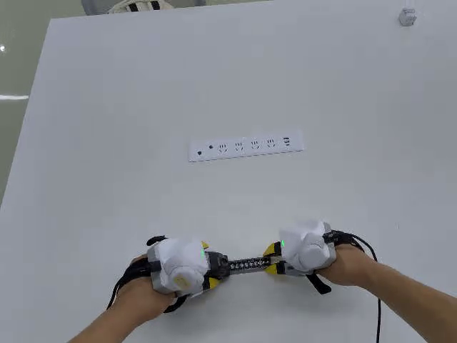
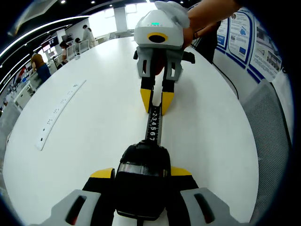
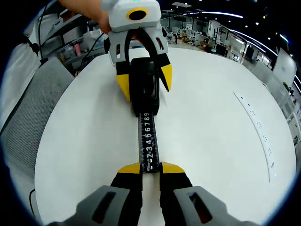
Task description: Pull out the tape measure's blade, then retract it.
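- White counter [image 1: 143, 107] carries everything; the work sits at its near edge, right in front of the person.
- Left gripper [image 2: 141, 172]: jaws pinched on the black tape measure case [image 2: 141, 188], one yellow tip on each side. The case rests on the counter.
- Blade [image 3: 148, 136] is out of the case by a short stretch and lies flat along the counter between the two grippers. Its printed numbers read up to about 9.
- Right gripper [image 3: 150, 168]: yellow tips pressed together on the blade's free end, pinching it.
- The grippers face each other, near but apart, with the blade straight between them.
- Farther out: a white power strip [image 1: 246, 146] mid-counter, well apart from the work, and a small grey object [image 1: 407, 17] near the far right corner.
- Progress call: pull-out is partly done, with only a short length out. Left to do: more extension if wanted, then let the blade run back into the case. Retract not yet done.
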Motion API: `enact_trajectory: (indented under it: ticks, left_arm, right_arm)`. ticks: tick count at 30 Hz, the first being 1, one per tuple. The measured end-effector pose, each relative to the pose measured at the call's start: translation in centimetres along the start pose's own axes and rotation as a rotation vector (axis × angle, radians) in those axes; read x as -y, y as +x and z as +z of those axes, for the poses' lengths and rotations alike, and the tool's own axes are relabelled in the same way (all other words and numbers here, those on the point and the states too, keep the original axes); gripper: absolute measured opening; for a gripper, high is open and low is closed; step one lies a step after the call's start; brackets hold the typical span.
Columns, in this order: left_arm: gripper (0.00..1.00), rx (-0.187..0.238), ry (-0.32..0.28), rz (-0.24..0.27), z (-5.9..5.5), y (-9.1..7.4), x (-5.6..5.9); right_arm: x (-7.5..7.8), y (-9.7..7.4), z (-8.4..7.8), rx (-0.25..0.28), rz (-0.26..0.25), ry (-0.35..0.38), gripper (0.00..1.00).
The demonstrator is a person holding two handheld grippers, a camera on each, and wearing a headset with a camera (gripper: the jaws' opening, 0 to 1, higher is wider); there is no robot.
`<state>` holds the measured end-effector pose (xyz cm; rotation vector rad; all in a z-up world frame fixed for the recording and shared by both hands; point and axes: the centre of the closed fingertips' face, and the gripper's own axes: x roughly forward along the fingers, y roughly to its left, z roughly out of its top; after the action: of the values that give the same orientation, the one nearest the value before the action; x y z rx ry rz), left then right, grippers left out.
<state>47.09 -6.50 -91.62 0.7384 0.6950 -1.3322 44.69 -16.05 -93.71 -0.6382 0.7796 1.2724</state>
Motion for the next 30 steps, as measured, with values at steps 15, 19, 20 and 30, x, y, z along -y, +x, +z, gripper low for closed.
enact_trajectory:
  ticks: [15,19,20,30]
  left_arm:
    - [0.39,0.005,-0.008,-0.002,0.0,-0.1,-0.1]
    - [0.39,0.004,-0.009,-0.001,0.1,-0.2,0.0]
    - [0.39,0.003,-0.009,-0.001,0.1,-0.2,0.0]
    - [0.39,0.0,-0.007,-0.002,0.0,-0.1,0.0]
  right_arm:
    - [0.3,-1.9,-2.5,-0.016,-0.021,0.021,0.12]
    - [0.3,-2.8,-3.0,-0.017,-0.031,0.03,0.12]
    - [0.2,-3.0,-3.1,-0.018,-0.031,0.03,0.12]
    - [0.2,-3.9,-4.8,-0.032,-0.038,0.054,0.12]
